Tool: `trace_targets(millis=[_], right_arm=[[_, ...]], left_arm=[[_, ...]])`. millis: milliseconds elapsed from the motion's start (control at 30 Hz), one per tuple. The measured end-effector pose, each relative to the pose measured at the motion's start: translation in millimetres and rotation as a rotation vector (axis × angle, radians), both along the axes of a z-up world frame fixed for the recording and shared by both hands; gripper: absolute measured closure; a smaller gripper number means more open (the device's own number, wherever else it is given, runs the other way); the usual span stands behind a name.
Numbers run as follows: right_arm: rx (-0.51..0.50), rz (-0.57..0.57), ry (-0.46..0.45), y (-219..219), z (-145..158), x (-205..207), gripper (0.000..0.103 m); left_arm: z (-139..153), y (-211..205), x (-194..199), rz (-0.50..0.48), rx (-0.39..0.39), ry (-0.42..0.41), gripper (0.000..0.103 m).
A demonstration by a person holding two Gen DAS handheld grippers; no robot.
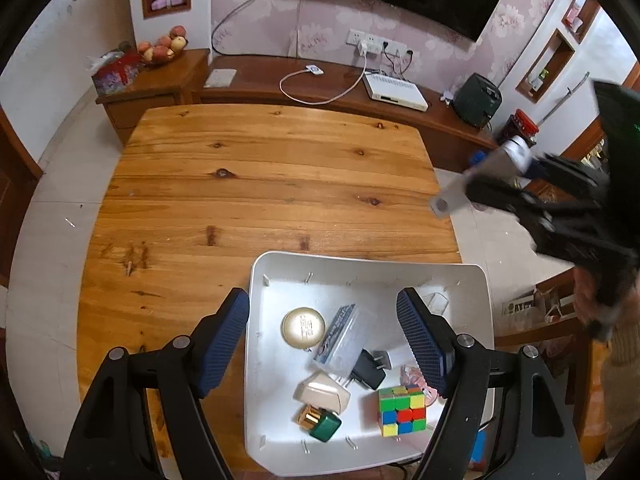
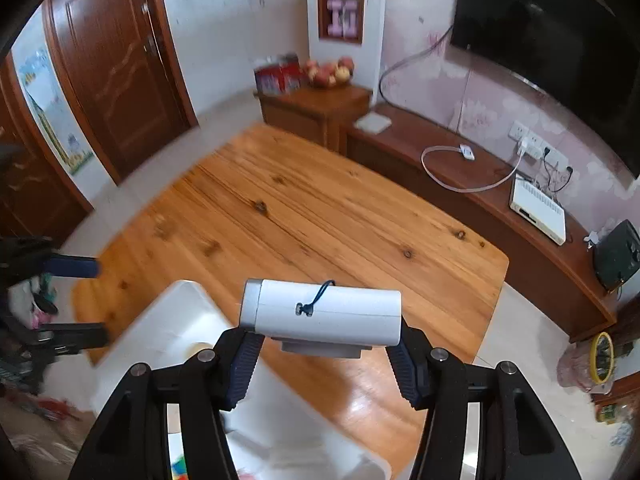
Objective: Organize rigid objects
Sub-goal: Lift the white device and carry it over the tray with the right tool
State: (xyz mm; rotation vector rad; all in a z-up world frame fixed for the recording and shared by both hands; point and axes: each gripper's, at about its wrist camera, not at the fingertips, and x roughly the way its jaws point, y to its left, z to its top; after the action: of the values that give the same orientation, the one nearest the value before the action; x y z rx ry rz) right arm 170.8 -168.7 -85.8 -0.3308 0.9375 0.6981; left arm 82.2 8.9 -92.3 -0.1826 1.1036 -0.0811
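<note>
White device [image 2: 322, 314] hides the right hand-held gripper [image 2: 324, 346] fingertips.

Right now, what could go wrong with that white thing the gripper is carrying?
1. The right gripper grips the white case only at its ends, high above the table, so it might slip and fall.
2. The bin is crowded, so the case could land on the cube or the charger.

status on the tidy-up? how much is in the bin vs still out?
Done: the white plastic bin already holds a multicoloured puzzle cube, round gold tin, black plug adapter and other small items. In hand: the right gripper grips a white boxy device with a dark cord. Left: binning it. The wooden table shows nothing else loose; the left gripper is open.
</note>
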Motion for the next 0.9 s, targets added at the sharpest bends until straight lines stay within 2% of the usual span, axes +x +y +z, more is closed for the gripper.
trace_targets(millis=[133,300,467,633,767,900], right_arm=[[0.052,-0.008,-0.006,-7,15,-41,0.045],[0.083,-0.004,0.023,-10,8,-90,0.045],[0.067,-0.007,0.086,-2,-24,-127,0.045],[0.032,-0.023,0.163,9,-64,-145,0.045],[0.032,-0.072,0.228,13,-96,-148,0.045],[0.084,-0.150,0.319,13,-120,-142,0.045]], left_arm=[[5,-1,-19,0.017,0.008,-0.013,0.024],[4,-3,-39,0.036,0.016,-0.007,0.024],[5,-9,-54,0.048,0.027,-0.004,0.024],[6,-11,-71,0.059,0.030,-0.008,0.024],[3,-12,-84,0.069,0.030,-0.005,0.024],[0,-12,-93,0.080,0.044,0.007,0.024]])
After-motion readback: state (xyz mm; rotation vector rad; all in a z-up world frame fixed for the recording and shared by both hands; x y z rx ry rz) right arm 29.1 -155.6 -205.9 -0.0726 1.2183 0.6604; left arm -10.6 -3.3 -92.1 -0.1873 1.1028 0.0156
